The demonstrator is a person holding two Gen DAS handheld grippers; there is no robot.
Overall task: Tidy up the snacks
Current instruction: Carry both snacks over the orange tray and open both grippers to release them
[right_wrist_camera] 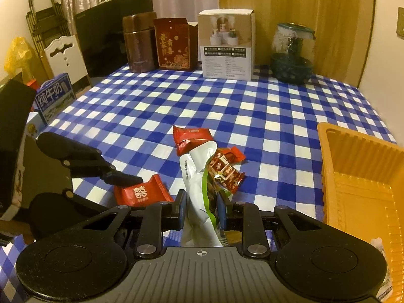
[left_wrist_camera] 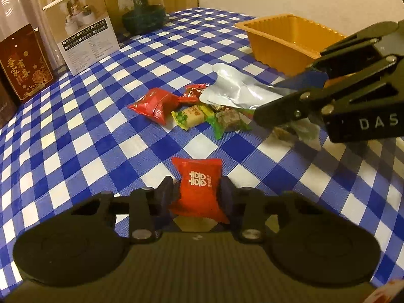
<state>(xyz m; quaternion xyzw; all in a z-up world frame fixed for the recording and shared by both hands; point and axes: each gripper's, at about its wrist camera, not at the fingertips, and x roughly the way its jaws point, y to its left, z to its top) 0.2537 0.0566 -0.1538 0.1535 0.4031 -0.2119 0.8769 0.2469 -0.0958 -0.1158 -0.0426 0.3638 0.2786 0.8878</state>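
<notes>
My left gripper (left_wrist_camera: 198, 193) is at the bottom of the left wrist view, shut on a red candy packet (left_wrist_camera: 199, 184) with a white double-happiness mark, just above the checked tablecloth (left_wrist_camera: 101, 131). The same packet (right_wrist_camera: 141, 193) shows in the right wrist view under a left finger (right_wrist_camera: 118, 175). My right gripper (right_wrist_camera: 200, 202) is shut on a crumpled silver pouch (right_wrist_camera: 194, 176) with a green edge. It holds that pouch (left_wrist_camera: 237, 93) over a small pile of candies: a red packet (left_wrist_camera: 154, 104), a yellow one (left_wrist_camera: 190, 116) and a green one (left_wrist_camera: 227, 121). An orange tray (right_wrist_camera: 353, 176) stands to the right.
Along the table's far edge stand a dark red gift box (right_wrist_camera: 174, 44), a brown flask (right_wrist_camera: 139, 43), a white product box (right_wrist_camera: 227, 45) and a glass jar (right_wrist_camera: 291, 53). A blue milk carton (right_wrist_camera: 54, 98) is off the left edge. The orange tray (left_wrist_camera: 277, 43) sits behind the right gripper (left_wrist_camera: 272, 96).
</notes>
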